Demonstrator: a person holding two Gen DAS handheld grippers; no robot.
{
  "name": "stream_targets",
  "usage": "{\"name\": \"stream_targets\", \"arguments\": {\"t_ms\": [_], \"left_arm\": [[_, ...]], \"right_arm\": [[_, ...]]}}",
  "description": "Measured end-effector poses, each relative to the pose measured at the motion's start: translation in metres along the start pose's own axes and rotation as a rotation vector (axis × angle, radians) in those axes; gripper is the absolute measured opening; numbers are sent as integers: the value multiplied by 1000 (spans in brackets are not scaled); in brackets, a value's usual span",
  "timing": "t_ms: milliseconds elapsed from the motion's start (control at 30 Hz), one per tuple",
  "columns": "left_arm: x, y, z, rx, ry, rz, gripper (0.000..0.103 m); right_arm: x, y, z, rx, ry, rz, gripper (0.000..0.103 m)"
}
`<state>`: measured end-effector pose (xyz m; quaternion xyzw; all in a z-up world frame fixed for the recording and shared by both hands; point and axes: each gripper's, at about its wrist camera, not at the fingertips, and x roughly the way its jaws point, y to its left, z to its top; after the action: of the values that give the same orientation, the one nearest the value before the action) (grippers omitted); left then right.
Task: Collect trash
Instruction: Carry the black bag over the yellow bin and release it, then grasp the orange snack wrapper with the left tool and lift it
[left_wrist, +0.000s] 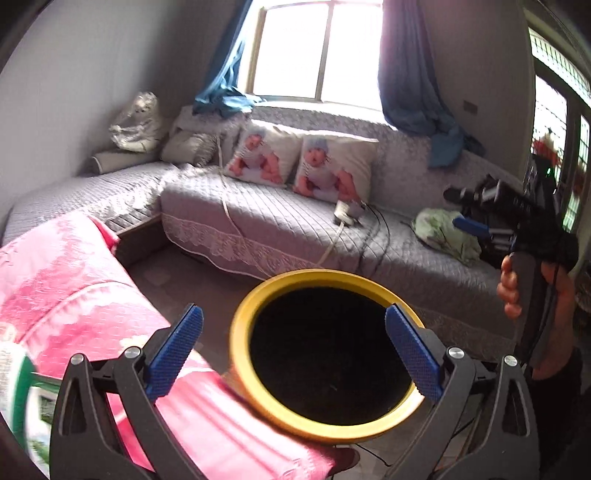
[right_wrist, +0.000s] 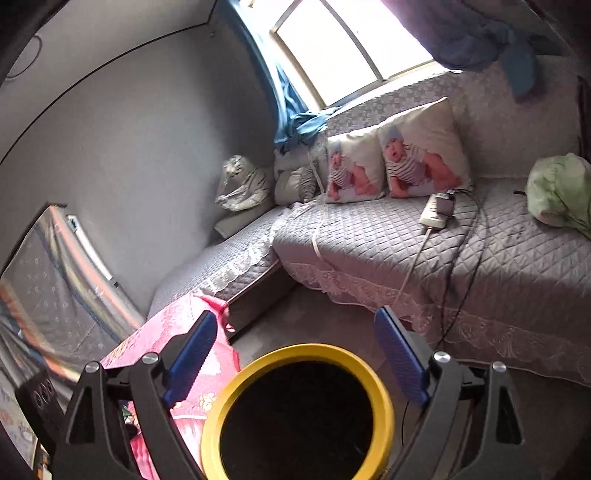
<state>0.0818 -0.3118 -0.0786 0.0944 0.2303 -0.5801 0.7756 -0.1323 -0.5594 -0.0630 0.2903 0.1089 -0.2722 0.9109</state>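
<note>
Blue ribbed pads frame the bottom of both wrist views, and between them sits the yellow-rimmed bin (left_wrist: 327, 354), its inside black and too dark to read. In the left wrist view, going from the left edge: a blurred green-and-white package (left_wrist: 22, 391) shows at the lower left, lying on or just above the pink patterned cloth (left_wrist: 74, 280) that runs up the left side; whether it touches the cloth cannot be told. Next comes the left gripper (left_wrist: 295, 354), jaws spread wide with nothing pressed between the pads, the bin's mouth filling the gap beyond them at lower centre. At the right edge of that view a hand (left_wrist: 546, 291) holds the right gripper (left_wrist: 467, 210) above and well apart from the bin, over the grey quilted sofa (left_wrist: 280, 229). In the right wrist view the right gripper's jaws also stand wide apart and hold nothing, with the bin at bottom centre and the pink cloth touching its left side. Farther back, two printed cushions (right_wrist: 399, 162) lean against the sofa back in the upper middle, a white power strip (right_wrist: 437, 214) lies just right of them, and a pale green bundle (right_wrist: 557, 192) rests at the right edge.
</note>
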Motion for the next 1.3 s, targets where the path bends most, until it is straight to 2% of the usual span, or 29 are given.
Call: {"name": "stream_targets", "arguments": {"t_ms": [167,300,400,533,733,800,900,1167,1233,1300], "left_arm": [[-73,33,5,40,-98,120,95],[-148,66,-11,6,-173,193,95],[-204,82,-34,-15,-210,324,95],[-258,96,-73,-59,-201,506,95],[-288,120,-125,-195,-155,637,95],[-287,132,-135,-251,-136,638,95],[-281,147,-144,-319,-115,595,94],[-263,160,-153,-365,-94,558,94],[-259,161,-152,-360,-85,559,90],[-252,161,-152,-351,-63,552,72]], "right_arm": [[24,43,-15,-59,89,118,84],[41,83,-33,-125,160,197,84],[52,110,-47,-170,206,245,85],[62,143,-61,-203,255,300,85],[65,189,-77,-264,306,359,85],[63,201,-80,-286,313,371,85],[59,217,-84,-317,315,391,85],[52,229,-89,-369,310,393,85],[53,230,-90,-372,311,397,85],[53,229,-90,-374,315,406,85]]}}
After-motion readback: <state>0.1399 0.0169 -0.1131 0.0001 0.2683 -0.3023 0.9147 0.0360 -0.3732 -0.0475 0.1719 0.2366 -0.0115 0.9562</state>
